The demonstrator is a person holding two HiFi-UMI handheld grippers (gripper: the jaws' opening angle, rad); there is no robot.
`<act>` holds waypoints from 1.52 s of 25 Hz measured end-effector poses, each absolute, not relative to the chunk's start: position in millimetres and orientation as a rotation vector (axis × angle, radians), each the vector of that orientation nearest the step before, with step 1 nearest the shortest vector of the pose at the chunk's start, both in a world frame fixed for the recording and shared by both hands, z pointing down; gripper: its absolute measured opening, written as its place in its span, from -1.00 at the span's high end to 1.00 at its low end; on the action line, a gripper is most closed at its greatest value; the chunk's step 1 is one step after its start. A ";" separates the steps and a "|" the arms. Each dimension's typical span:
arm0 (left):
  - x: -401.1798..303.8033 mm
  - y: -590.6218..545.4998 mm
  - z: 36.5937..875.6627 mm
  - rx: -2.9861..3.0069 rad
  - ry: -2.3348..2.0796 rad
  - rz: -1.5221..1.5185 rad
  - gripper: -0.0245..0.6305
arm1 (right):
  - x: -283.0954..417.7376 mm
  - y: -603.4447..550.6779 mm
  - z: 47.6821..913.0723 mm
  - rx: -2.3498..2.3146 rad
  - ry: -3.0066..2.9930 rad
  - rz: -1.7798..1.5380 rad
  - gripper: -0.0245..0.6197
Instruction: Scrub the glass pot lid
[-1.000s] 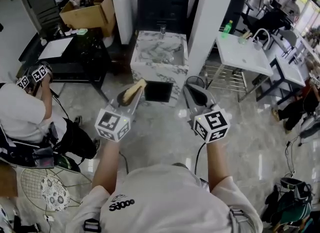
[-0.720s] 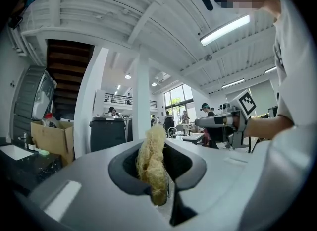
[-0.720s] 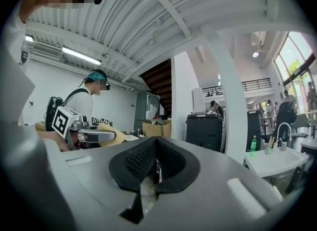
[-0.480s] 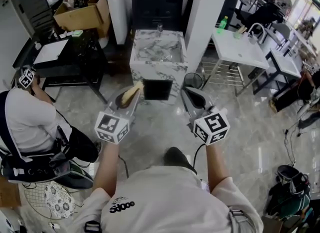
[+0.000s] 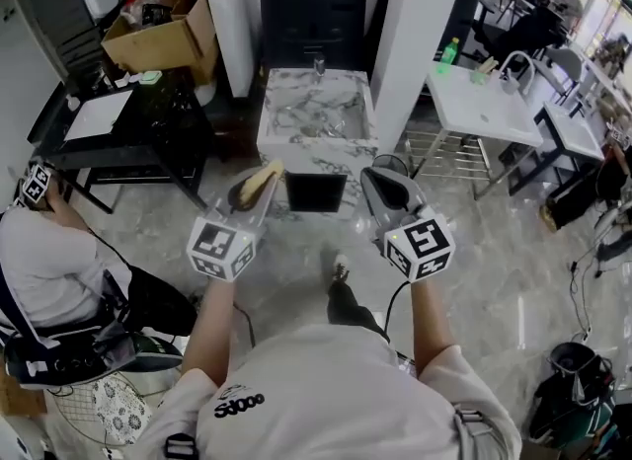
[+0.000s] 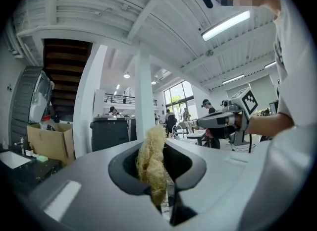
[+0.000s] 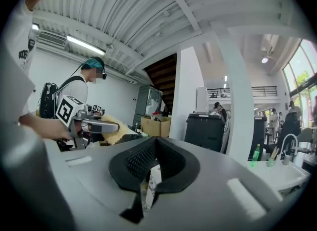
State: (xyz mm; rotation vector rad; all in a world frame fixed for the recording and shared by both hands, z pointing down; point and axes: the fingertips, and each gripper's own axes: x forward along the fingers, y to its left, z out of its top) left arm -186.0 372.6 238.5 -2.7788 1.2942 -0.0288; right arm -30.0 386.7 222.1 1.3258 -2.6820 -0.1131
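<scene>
My left gripper [image 5: 254, 188] is shut on a yellowish fibrous scrub pad [image 5: 262, 181], held out at chest height above the floor. In the left gripper view the scrub pad [image 6: 151, 160] sticks up between the closed jaws. My right gripper [image 5: 387, 186] is level with it on the right, and its jaws are shut with nothing between them [image 7: 150, 171]. Ahead stands a marble sink [image 5: 316, 142] with a faucet [image 5: 319, 61]. I cannot make out a glass pot lid in any view.
A black bin [image 5: 314, 4] stands behind the sink between two white pillars. A black table [image 5: 128, 117] and a cardboard box [image 5: 158, 24] are at the left. A white table [image 5: 484, 108] with a green bottle [image 5: 449, 53] is at the right. A person [image 5: 44, 261] sits at the lower left.
I have stepped forward towards the marble sink, and my foot now shows below the grippers. Both grippers keep their pose and grip. The seated person has slid left and down in the view.
</scene>
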 end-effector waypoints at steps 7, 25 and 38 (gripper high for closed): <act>-160.1 272.8 243.3 -2.745 1.325 -0.014 0.75 | -1.7 288.6 221.6 1.326 -2.672 -0.239 0.92; -114.8 72.0 252.9 -2.778 1.422 -0.072 0.75 | 46.0 78.0 247.6 1.279 -2.695 -0.021 0.91; -90.8 26.7 273.5 -2.811 1.423 -0.103 0.74 | 61.3 29.9 279.6 1.224 -2.666 0.050 0.91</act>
